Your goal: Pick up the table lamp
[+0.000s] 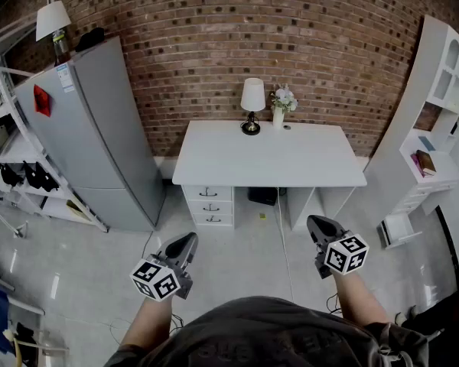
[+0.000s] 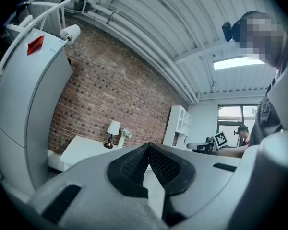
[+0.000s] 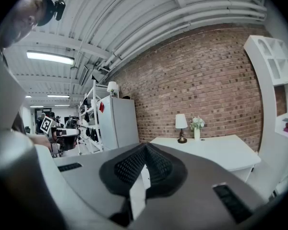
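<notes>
head view: left tool [image 1: 188, 241] and right tool [image 1: 316, 222] held forward, closed.

The lamp [image 1: 252, 105] stands upright at the upper centre of the frame, a white shade over a dark stem and round base, far back on the desk [image 1: 268, 159].

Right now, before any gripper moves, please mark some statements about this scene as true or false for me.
1. The table lamp stands on the white desk, close to the brick wall. True.
2. The right gripper holds the lamp. False: its jaws are shut on nothing, well short of the desk.
3. A vase of flowers stands just right of the lamp in the head view. True.
4. The left gripper has its jaws wide apart. False: they are together, empty.
</notes>
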Demonstrator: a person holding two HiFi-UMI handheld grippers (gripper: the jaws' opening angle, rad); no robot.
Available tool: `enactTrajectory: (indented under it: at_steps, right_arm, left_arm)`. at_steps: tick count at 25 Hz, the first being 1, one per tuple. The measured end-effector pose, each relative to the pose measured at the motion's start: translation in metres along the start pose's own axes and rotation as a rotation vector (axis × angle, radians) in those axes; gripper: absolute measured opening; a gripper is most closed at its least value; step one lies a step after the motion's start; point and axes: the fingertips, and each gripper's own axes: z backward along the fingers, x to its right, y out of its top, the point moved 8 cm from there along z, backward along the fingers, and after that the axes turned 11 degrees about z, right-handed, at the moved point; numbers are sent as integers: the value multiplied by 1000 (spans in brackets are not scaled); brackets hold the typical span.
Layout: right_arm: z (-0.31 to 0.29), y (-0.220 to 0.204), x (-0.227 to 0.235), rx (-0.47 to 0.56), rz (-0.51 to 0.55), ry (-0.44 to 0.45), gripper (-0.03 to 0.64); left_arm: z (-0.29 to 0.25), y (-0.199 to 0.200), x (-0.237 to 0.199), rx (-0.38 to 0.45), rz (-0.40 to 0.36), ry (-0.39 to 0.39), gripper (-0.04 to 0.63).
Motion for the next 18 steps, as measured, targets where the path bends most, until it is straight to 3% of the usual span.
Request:
enactTrajectory:
  at_steps: [18]
  right_arm:
    - [21, 1, 44, 9, -10, 16, -8]
  left_arm:
    - [-38, -9, 36, -13, -16, 4, 5]
